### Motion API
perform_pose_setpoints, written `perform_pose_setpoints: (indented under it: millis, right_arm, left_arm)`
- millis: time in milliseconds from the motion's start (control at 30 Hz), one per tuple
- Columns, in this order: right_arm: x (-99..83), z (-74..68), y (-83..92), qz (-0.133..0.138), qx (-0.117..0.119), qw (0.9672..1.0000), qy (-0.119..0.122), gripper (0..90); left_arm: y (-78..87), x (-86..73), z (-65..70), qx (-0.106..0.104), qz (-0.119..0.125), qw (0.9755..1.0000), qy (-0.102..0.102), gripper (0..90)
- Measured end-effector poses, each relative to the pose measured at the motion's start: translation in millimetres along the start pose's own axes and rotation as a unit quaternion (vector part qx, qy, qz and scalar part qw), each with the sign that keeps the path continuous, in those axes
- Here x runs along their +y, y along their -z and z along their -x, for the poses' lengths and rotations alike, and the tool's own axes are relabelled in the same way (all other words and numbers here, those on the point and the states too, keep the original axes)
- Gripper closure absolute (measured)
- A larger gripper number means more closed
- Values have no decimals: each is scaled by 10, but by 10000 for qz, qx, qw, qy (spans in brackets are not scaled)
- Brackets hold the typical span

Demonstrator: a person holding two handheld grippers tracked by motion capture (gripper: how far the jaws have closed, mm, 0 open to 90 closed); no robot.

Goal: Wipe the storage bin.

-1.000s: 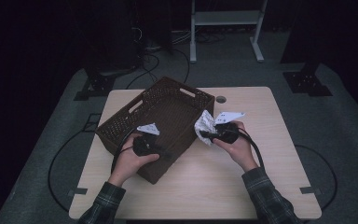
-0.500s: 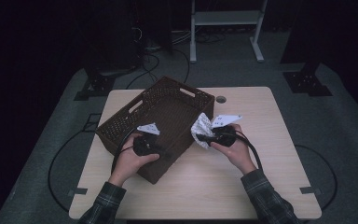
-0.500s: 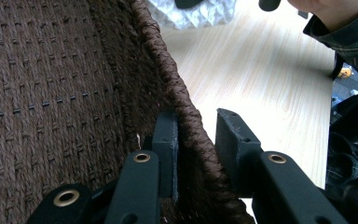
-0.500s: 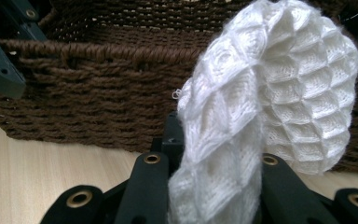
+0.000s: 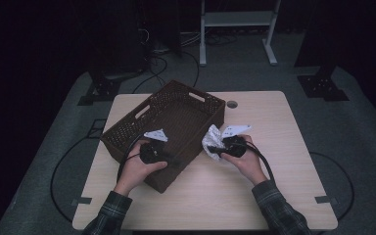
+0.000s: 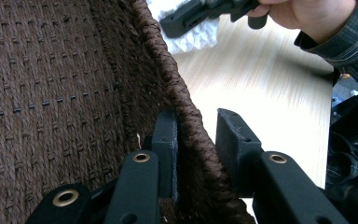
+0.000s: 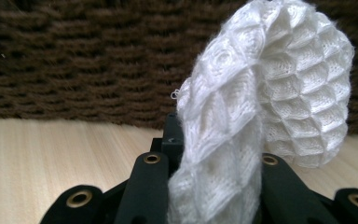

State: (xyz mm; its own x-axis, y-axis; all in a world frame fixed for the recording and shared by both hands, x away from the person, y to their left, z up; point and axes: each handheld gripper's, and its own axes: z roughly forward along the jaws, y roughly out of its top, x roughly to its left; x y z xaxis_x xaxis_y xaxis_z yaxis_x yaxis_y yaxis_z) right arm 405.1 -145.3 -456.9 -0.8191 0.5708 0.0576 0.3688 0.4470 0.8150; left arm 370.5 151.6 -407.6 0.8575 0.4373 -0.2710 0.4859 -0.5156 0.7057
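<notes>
A dark brown woven basket (image 5: 186, 112) sits askew on the light wooden table (image 5: 274, 186). My left gripper (image 5: 170, 158) straddles its near wall. In the left gripper view the jaws (image 6: 196, 126) clamp the braided rim (image 6: 186, 107), one pad inside the basket (image 6: 51, 93) and one outside. My right gripper (image 5: 212, 149) is just right of the basket, low over the table, shut on a white honeycomb-knit cloth (image 5: 210, 137). In the right gripper view the cloth (image 7: 270, 84) curls up from between the jaws (image 7: 214, 135) in front of the basket's outer wall (image 7: 74, 60). The left gripper view also catches the right gripper (image 6: 200, 11) and the cloth (image 6: 186, 39).
A round cable hole (image 5: 232, 104) lies in the table behind the basket. Bare tabletop stretches to the right and front. On the dark floor beyond are a white metal frame (image 5: 235, 19), black stand feet (image 5: 323, 85) and cables (image 5: 152, 54).
My right gripper has sunk a little toward the table with the cloth in it. The left gripper and the basket have stayed put.
</notes>
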Motion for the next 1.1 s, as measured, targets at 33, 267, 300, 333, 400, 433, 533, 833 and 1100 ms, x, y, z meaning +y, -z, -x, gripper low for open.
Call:
perform_pose_setpoints:
  millis: [33, 267, 300, 333, 400, 433, 533, 833, 1100]
  right_arm:
    - [-10, -2, -15, -22, 7, 10000, -24, 747]
    - [-58, -7, -85, -125, 1, 9999, -10, 747]
    - [-68, -8, -95, -151, 3, 9999, -24, 747]
    - [-78, -5, -106, -181, -8, 9998, -11, 746]
    - [-103, 0, -131, -237, -8, 9997, -25, 747]
    - [-113, 2, -140, -262, -15, 9996, -45, 746]
    - [-141, 18, -160, -319, -19, 9995, -57, 747]
    - [-145, 32, -141, -271, 26, 9995, -127, 747]
    - [-6, -21, 17, 45, 85, 9999, -66, 746]
  left_arm:
    - [0, 0, 0, 1, 0, 10000, -3, 687]
    - [0, 0, 0, -1, 0, 10000, 1, 687]
    - [0, 0, 0, 0, -1, 10000, 2, 687]
    - [0, 0, 0, -1, -2, 10000, 1, 687]
    - [-1, 1, 0, -1, -2, 10000, 4, 687]
    - [0, 1, 0, -1, -2, 10000, 4, 687]
    - [-1, 1, 0, 0, -3, 10000, 5, 687]
    - [1, 3, -2, -4, -17, 10000, 9, 687]
    - [1, 3, -3, -9, -21, 10000, 11, 688]
